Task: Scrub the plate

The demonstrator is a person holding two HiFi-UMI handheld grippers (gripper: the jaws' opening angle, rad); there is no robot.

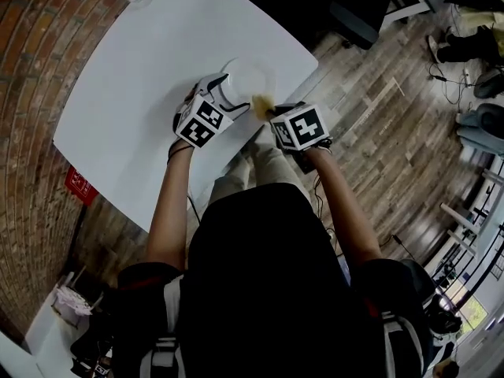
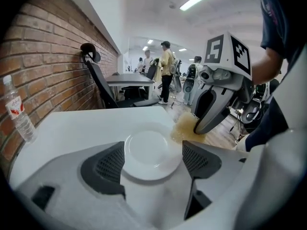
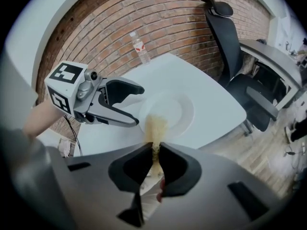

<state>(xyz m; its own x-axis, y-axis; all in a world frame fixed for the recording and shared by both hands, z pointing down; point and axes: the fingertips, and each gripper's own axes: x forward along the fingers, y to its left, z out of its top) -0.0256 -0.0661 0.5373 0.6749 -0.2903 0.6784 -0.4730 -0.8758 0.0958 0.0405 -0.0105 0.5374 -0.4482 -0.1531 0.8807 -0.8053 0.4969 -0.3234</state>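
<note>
I judge the scrub is just starting. The plate [image 1: 248,77] lies flat on the bench [image 1: 134,93], toward its near right edge. My right claw [image 3: 154,153] is clamped tight on a yellowish sponge [image 3: 154,124], whose tip sits at the plate's rim. My left claw [image 2: 152,163] stands wide apart, flanking the plate, though I can't confirm contact. Next I'd steady the plate and sweep the sponge across it.

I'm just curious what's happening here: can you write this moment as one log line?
left gripper: open, straddling plate | right gripper: shut on yellow sponge, at plate rim
</note>
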